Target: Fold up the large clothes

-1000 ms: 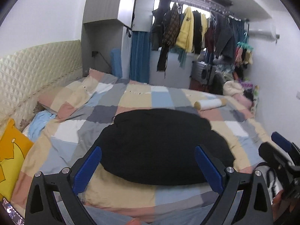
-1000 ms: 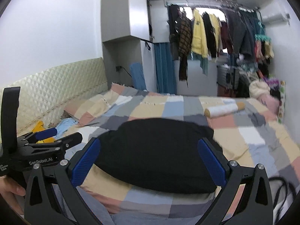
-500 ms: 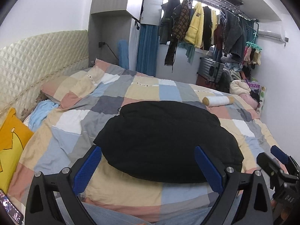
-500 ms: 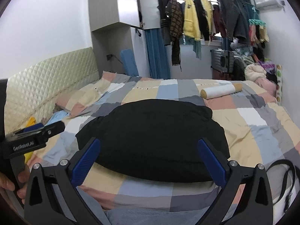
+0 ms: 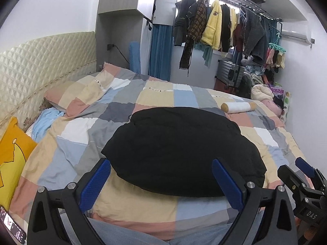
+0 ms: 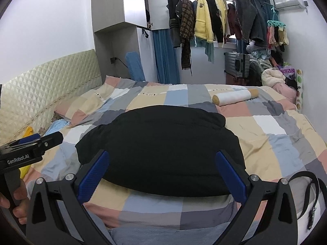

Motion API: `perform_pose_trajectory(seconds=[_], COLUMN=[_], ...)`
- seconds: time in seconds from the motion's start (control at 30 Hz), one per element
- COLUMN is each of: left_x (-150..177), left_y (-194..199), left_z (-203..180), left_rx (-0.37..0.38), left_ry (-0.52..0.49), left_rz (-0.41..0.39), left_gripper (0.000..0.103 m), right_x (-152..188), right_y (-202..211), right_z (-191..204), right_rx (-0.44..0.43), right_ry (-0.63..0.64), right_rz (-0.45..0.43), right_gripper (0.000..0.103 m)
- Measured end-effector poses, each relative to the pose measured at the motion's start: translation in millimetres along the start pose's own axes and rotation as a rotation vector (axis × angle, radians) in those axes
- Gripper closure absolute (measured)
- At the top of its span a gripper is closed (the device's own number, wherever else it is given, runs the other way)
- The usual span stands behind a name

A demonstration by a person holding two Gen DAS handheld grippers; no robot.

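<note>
A large black padded garment [image 5: 181,149] lies folded in a thick bundle on the checked quilt [image 5: 81,136] of the bed; it also shows in the right wrist view [image 6: 161,149]. My left gripper [image 5: 161,181] is open and empty, held at the near edge of the bed, short of the bundle. My right gripper [image 6: 161,173] is open and empty, also at the near edge. Each gripper shows at the side of the other's view: the right one [image 5: 302,173] and the left one [image 6: 34,140].
A white roll pillow [image 5: 239,107] lies beyond the garment. A yellow cushion [image 5: 12,153] and blue cloth [image 5: 45,120] sit by the padded headboard [image 5: 40,61] at left. Clothes hang on a rail [image 6: 214,20] at the back. A black strap [image 6: 306,194] lies at right.
Both grippers have drawn slightly back and tilted down, so the bundle sits lower and fuller in view. The garment has not moved. Both stay open.
</note>
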State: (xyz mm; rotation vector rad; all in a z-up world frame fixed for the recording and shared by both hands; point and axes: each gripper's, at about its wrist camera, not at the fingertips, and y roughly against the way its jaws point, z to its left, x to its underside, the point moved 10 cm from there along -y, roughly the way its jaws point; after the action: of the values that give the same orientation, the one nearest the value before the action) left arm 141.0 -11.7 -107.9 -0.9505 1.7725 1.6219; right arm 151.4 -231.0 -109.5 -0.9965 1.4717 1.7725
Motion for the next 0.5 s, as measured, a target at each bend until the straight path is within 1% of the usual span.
perform_pose_trajectory(seconds=[0.27, 0.5], left_x=[0.8, 5.6], left_y=[0.1, -5.9], left_z=[-1.3, 0.4], left_rx=[0.008, 0.015], left_ry=[0.000, 0.004], left_rz=[-0.002, 0.017], left_gripper=[0.003, 0.003], right_x=[0.1, 1.8], right_y=[-0.5, -0.4], right_z=[-0.4, -1.3], right_rx=[-0.001, 0.005], right_ry=[-0.001, -0.001], right_rz=[0.001, 0.010], right_gripper=[0.000, 0.000])
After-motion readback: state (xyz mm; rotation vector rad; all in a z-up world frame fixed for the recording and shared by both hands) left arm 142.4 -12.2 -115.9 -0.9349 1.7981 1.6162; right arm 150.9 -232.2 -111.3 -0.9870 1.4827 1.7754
